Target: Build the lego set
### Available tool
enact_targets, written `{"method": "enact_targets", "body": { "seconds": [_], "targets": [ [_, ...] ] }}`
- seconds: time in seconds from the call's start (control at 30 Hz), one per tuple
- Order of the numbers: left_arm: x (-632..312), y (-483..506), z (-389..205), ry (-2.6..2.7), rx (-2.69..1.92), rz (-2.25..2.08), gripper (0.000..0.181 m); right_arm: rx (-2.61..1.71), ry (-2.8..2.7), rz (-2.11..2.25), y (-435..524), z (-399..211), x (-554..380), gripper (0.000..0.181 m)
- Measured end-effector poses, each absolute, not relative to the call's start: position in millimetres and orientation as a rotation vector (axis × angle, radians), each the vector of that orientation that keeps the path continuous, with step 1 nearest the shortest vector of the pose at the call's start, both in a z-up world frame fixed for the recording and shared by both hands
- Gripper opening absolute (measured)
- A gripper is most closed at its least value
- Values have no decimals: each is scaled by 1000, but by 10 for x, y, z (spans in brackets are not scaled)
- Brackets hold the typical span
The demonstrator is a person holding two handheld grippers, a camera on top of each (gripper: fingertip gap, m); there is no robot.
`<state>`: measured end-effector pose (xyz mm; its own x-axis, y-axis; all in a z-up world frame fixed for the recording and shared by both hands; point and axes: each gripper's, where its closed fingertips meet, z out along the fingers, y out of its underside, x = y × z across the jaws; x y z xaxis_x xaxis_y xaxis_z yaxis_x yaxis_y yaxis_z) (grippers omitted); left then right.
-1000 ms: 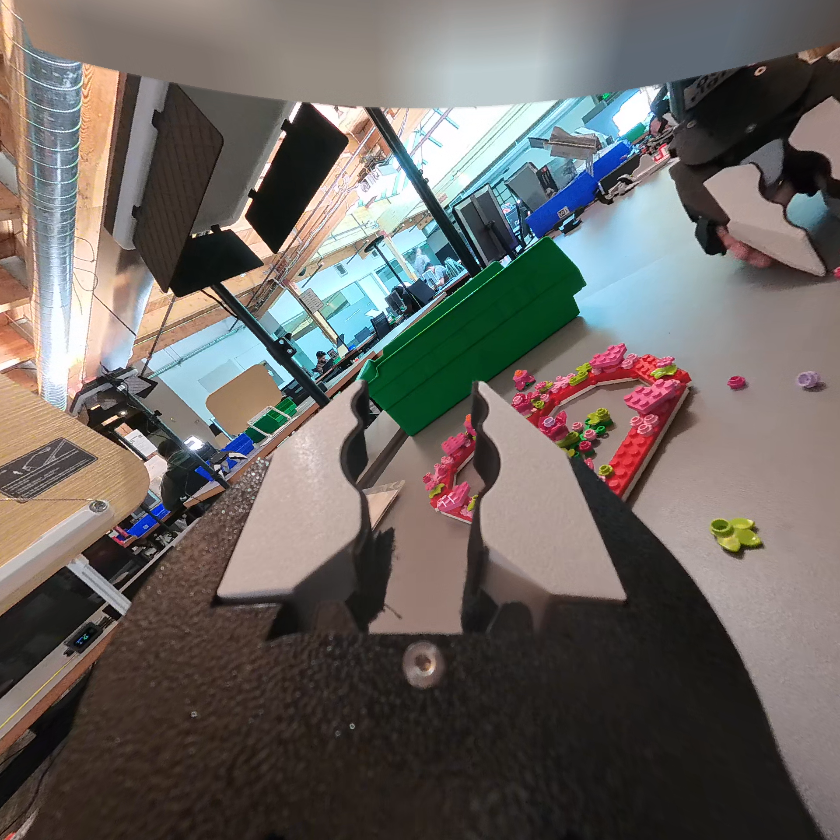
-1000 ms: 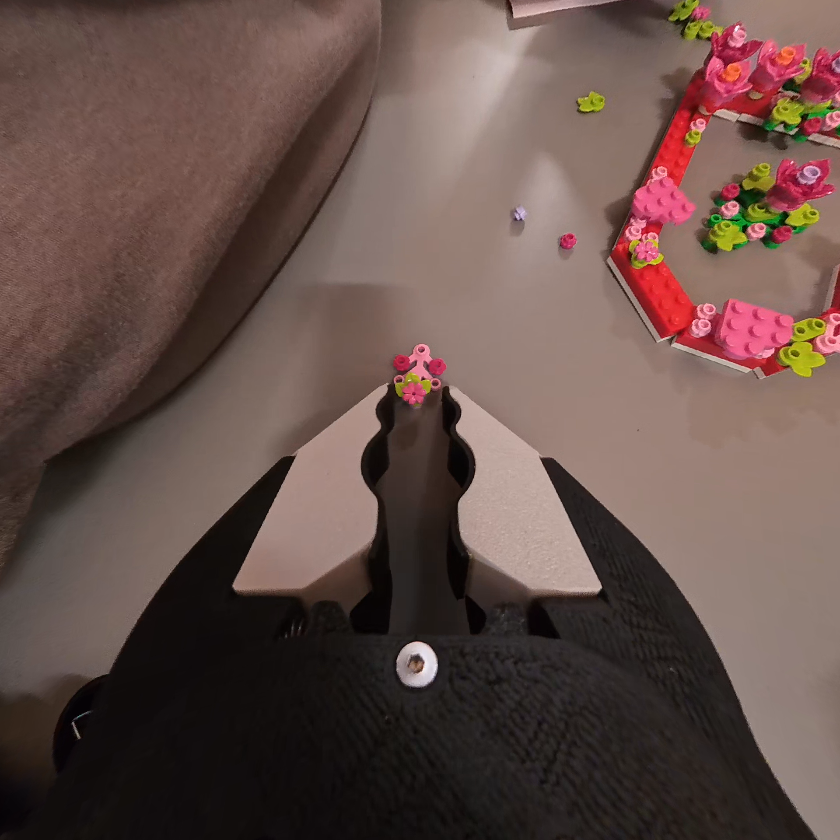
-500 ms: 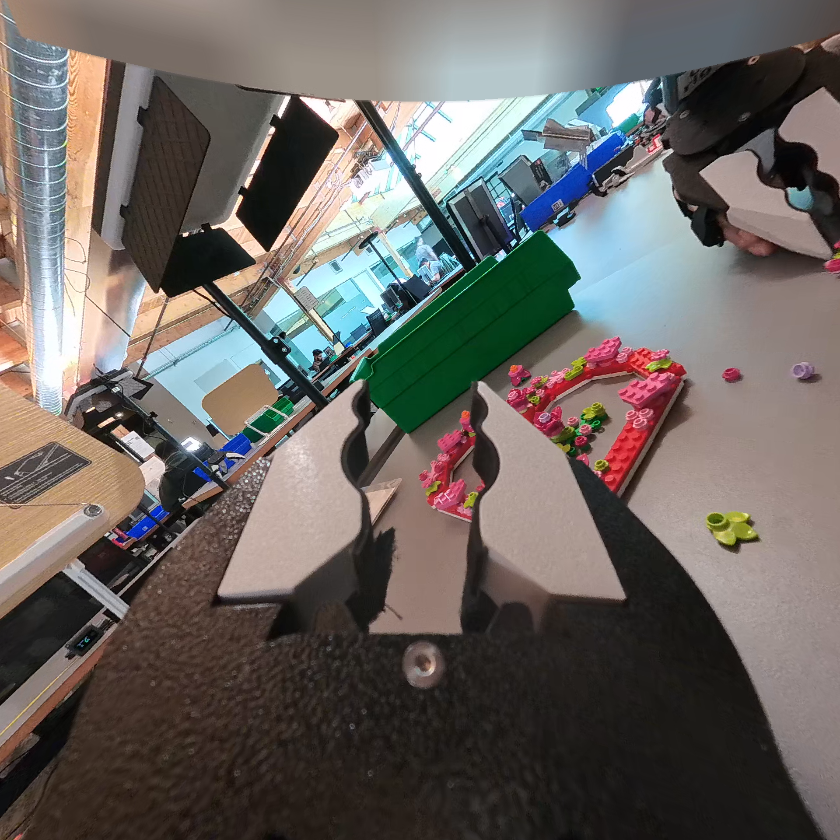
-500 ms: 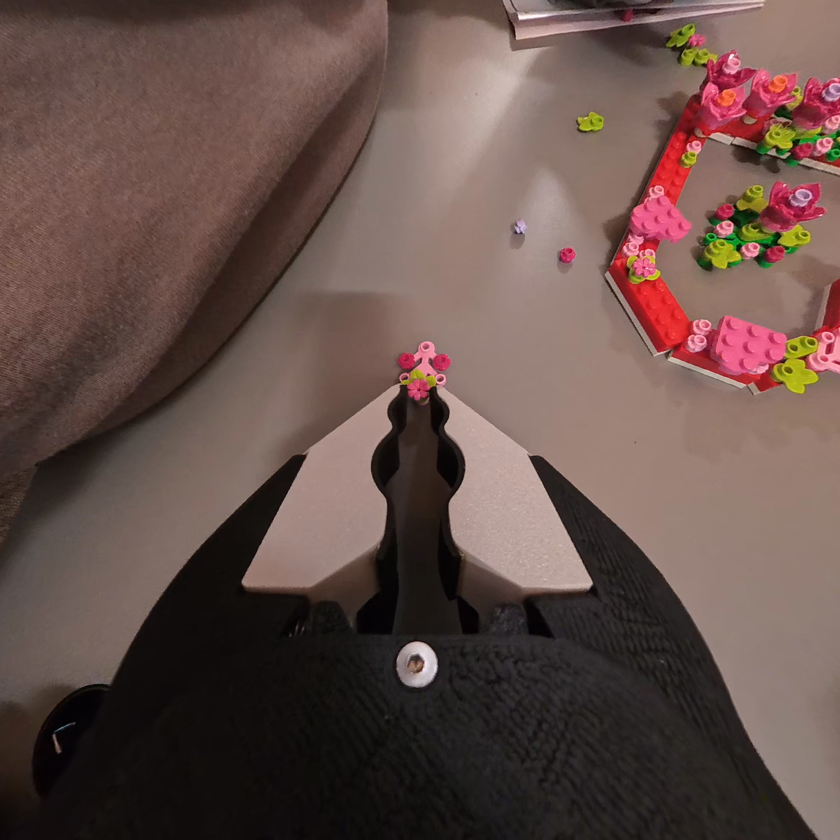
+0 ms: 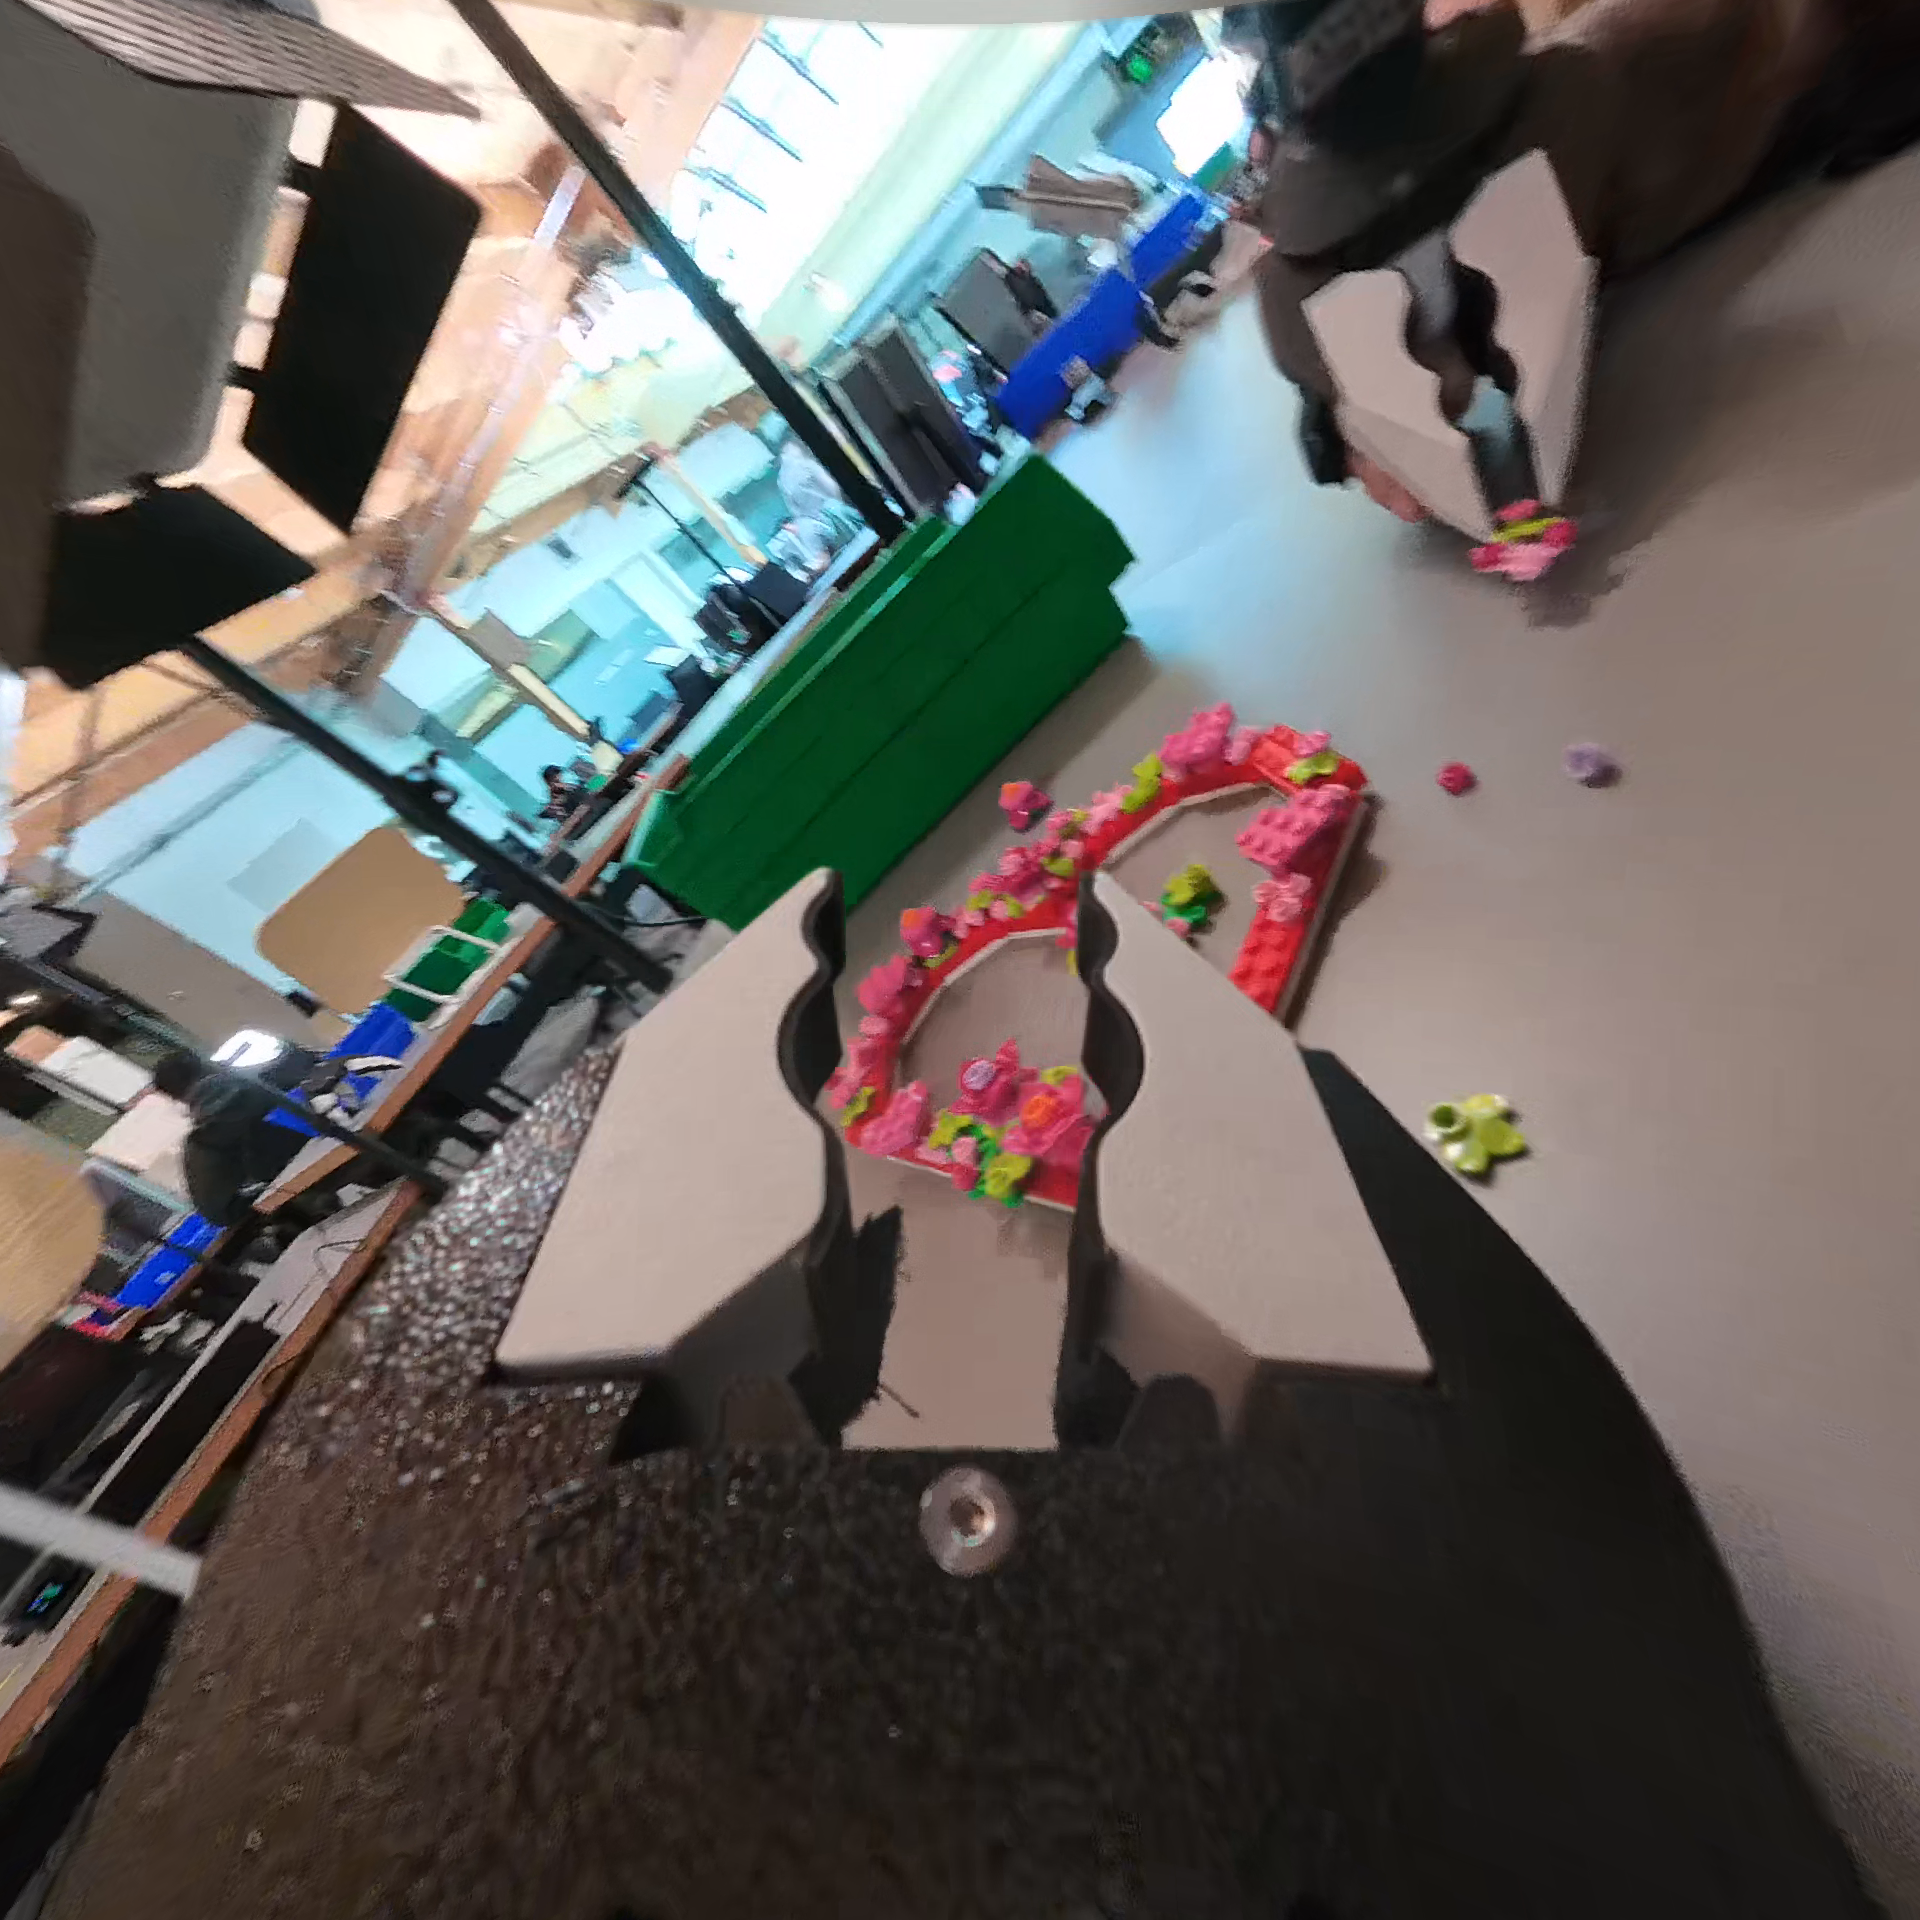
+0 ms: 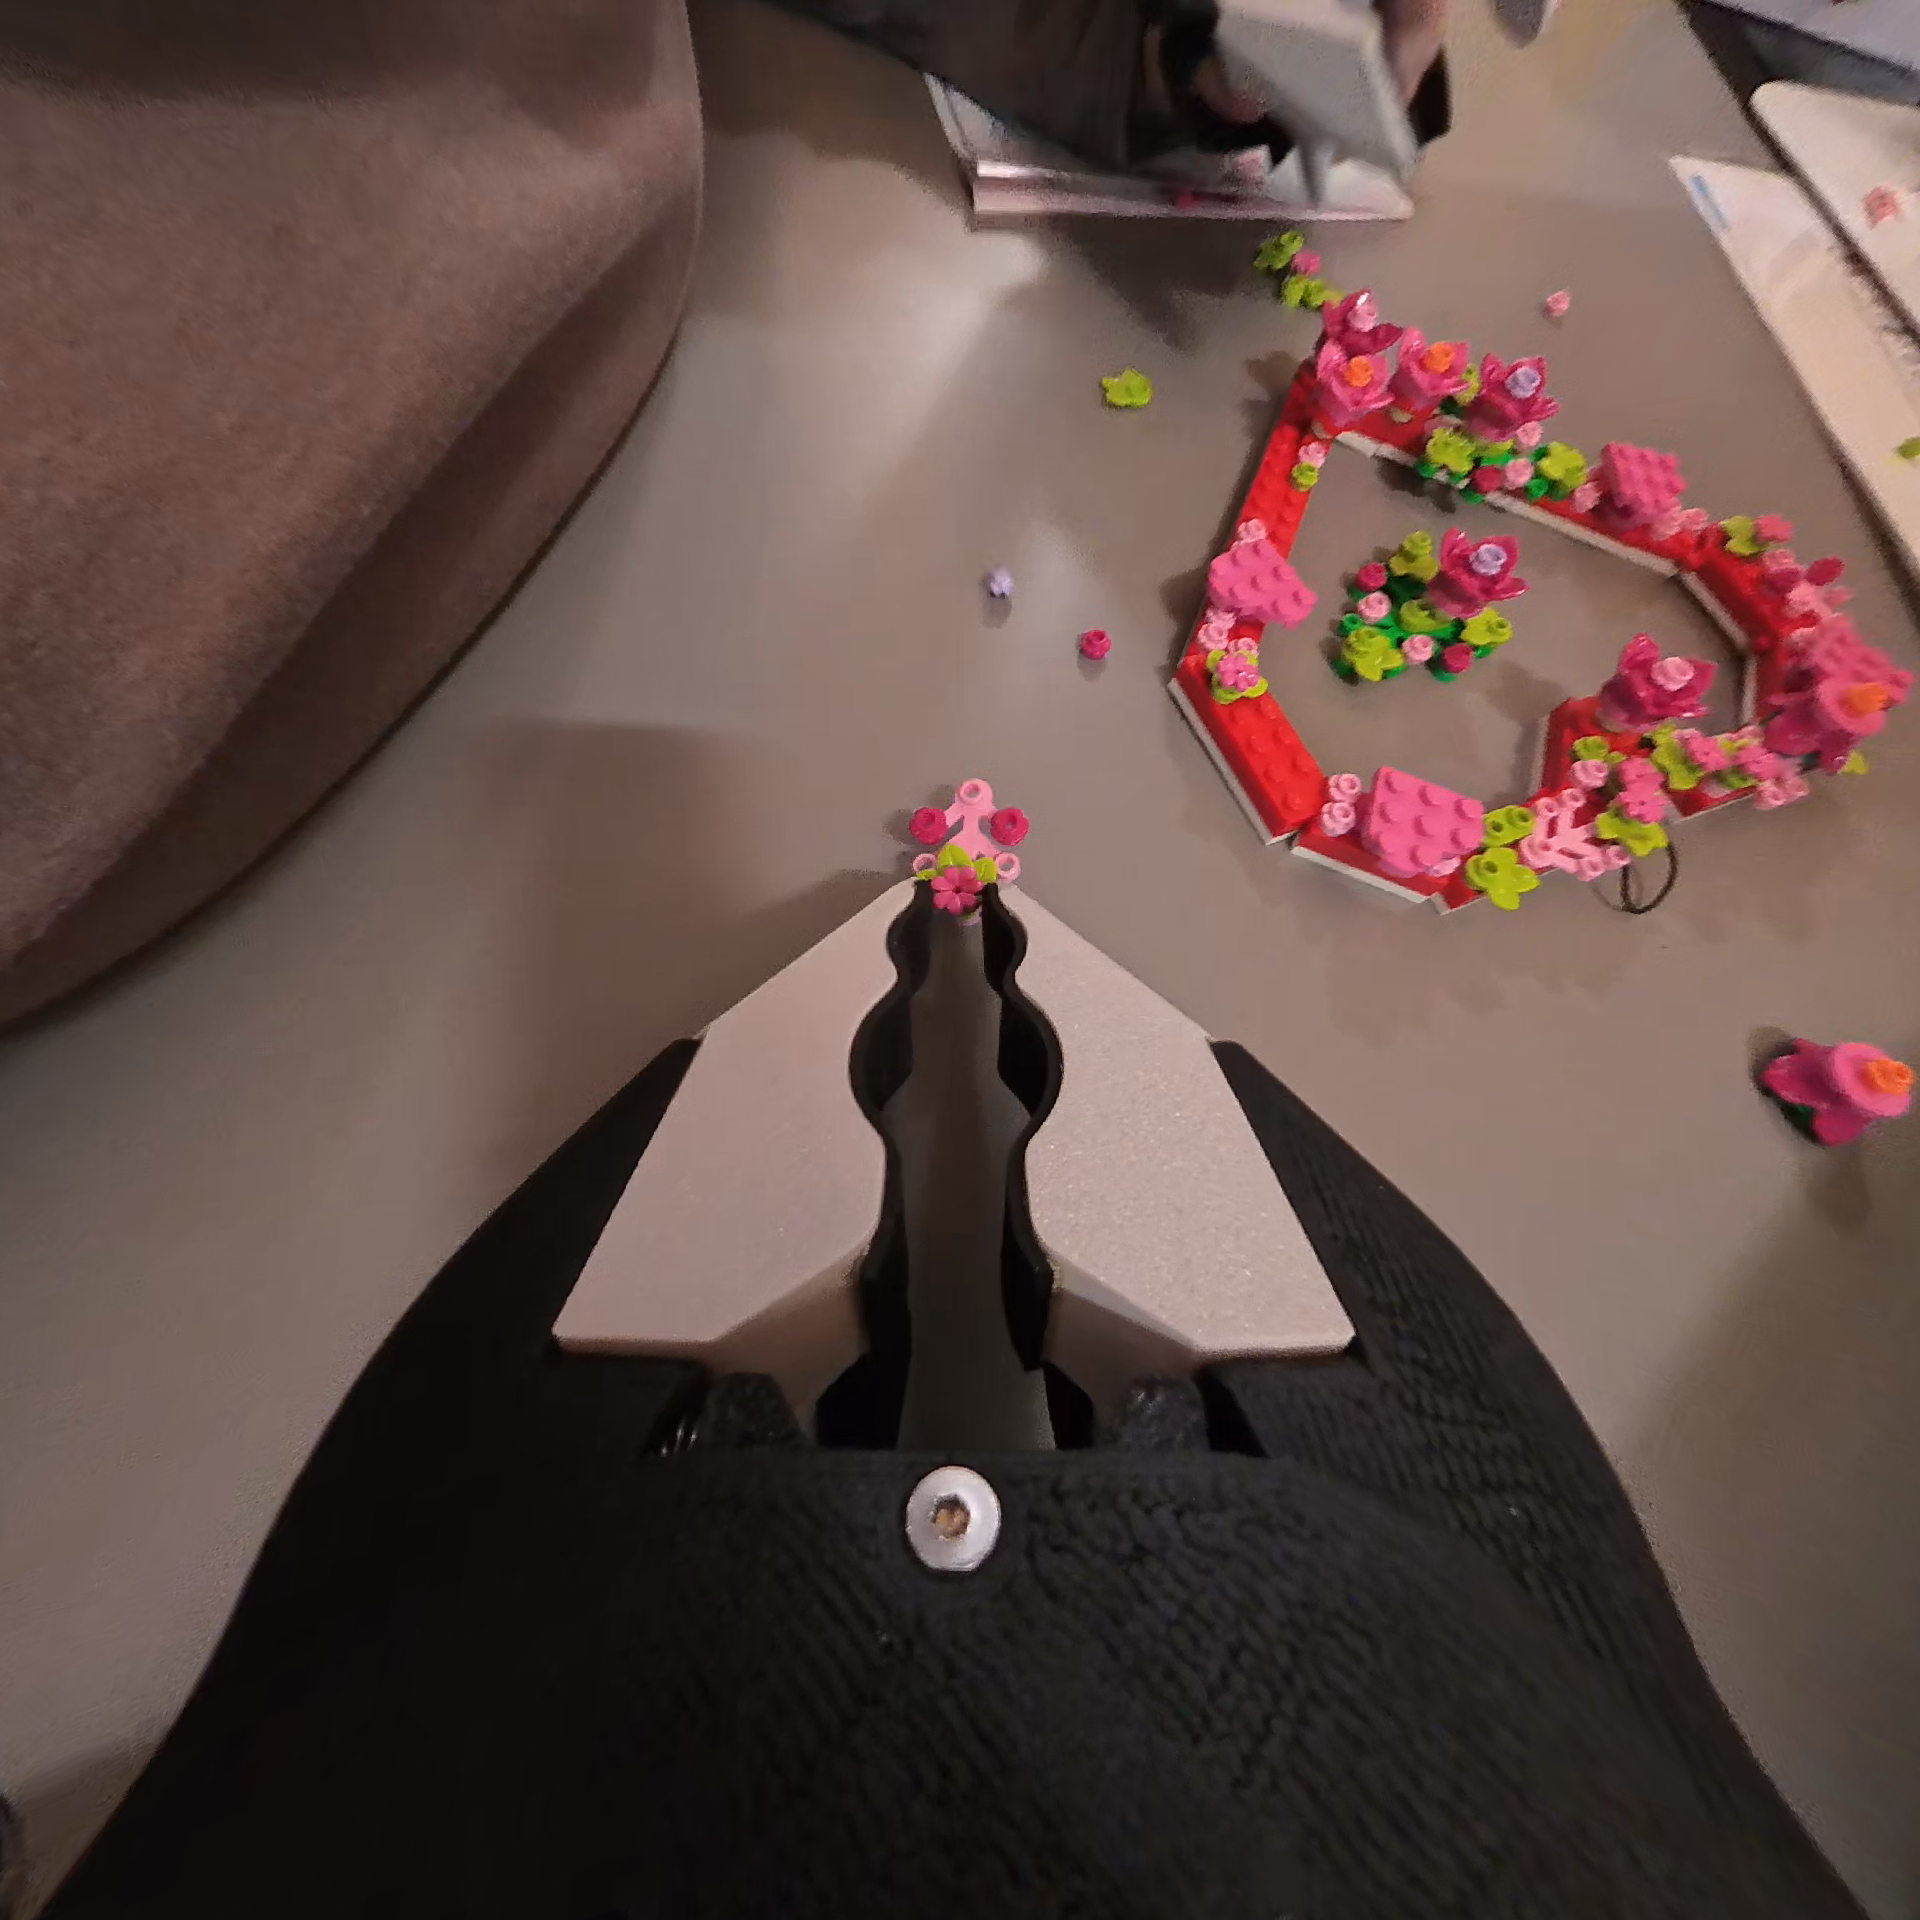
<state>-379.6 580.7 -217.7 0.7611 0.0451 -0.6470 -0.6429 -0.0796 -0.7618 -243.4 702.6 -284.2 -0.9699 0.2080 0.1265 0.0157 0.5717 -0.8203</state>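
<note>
Right gripper [image 6: 953,902] barely pinches the flower sprig [image 6: 966,844] at its tips; left gripper [image 5: 956,914] hangs open. Any twist could pop the sprig loose.

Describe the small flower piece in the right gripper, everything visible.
The flower piece is a tiny plastic cluster: a pale pink branching stem, two magenta round blossoms at its sides, a lime green leaf and a pink flower at the near end. The right gripper is closed on that near end, so most of the piece pokes out beyond the fingertips. It sits low over the grey table, left of the red heart frame; whether it touches the table is unclear.
</note>
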Motion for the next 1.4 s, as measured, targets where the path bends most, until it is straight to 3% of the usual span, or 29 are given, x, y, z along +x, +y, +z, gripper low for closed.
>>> {"method": "enact_targets", "body": {
  "seconds": [0.27, 0.37, 1.1, 1.4],
  "targets": [
    [-3258, 6244, -2293, 484, -1840, 139, 68, -58, -2569, 1373, 6935, -2747, -2795, 7],
    [-3196, 6346, -2435, 471, -1991, 35, 70, 6, -2574, 1372, 6915, -2670, -2967, 8],
    [-3232, 6461, -2904, 487, -2236, -74, 51, 164, -2918, 1252, 6900, -2744, -3179, 8],
    [-3255, 6454, -2981, 596, -2274, -14, 34, 216, -3017, 1190, 6844, -2796, -3155, 8]
  ]
}}
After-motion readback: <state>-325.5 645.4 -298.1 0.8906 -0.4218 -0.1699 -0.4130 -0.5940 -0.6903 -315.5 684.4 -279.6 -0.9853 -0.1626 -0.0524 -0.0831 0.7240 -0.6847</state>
